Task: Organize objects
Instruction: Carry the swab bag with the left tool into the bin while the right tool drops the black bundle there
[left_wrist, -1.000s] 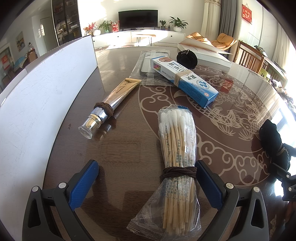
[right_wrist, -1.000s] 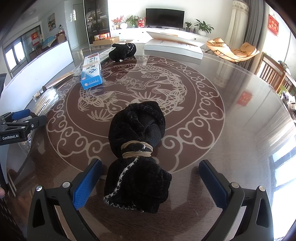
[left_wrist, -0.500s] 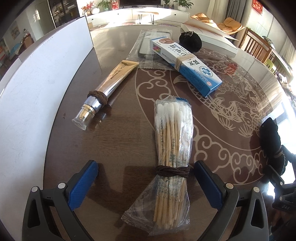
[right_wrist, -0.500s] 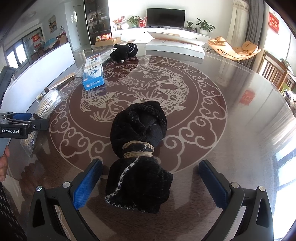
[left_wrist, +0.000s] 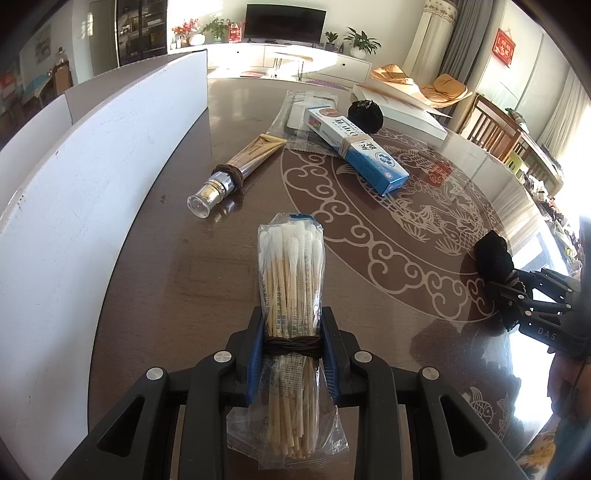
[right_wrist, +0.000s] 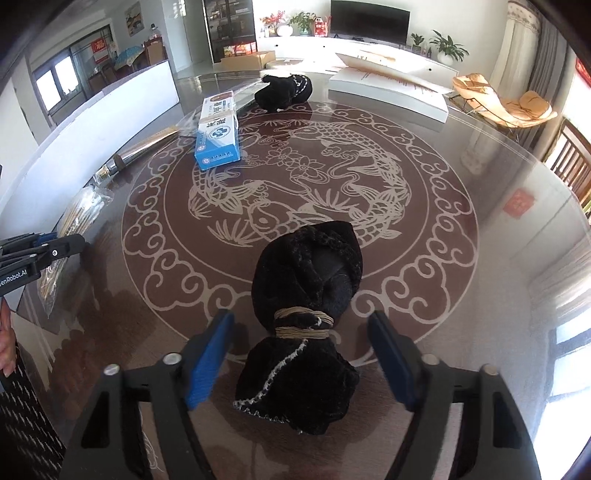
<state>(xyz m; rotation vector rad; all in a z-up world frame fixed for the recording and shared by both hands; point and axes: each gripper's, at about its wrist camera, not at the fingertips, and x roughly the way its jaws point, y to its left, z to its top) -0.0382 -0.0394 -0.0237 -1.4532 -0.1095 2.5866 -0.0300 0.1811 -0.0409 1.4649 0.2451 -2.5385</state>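
Observation:
A clear pack of cotton swabs (left_wrist: 291, 266), tied with a brown band, lies on the dark round table (left_wrist: 229, 280). My left gripper (left_wrist: 293, 314) is closing on it, both blue pads pressed against the pack at the band. A black cloth bundle (right_wrist: 306, 266), tied with a tan band, lies between the fingers of my right gripper (right_wrist: 299, 319). Those jaws are closing too, with a gap still showing on each side of the bundle. In the right wrist view the left gripper (right_wrist: 37, 251) shows at the left edge.
Beyond the swabs lie a gold tube (left_wrist: 236, 166) with a brown band, a blue toothpaste box (left_wrist: 354, 147), a clear plastic packet (left_wrist: 303, 107) and a second black bundle (left_wrist: 365, 114). A white panel (left_wrist: 92, 184) runs along the table's left. A flat white box (left_wrist: 402, 110) sits at the back.
Both grippers stood wide open before. The left jaws have closed onto the swab pack at its band. The right jaws have narrowed around the black bundle.

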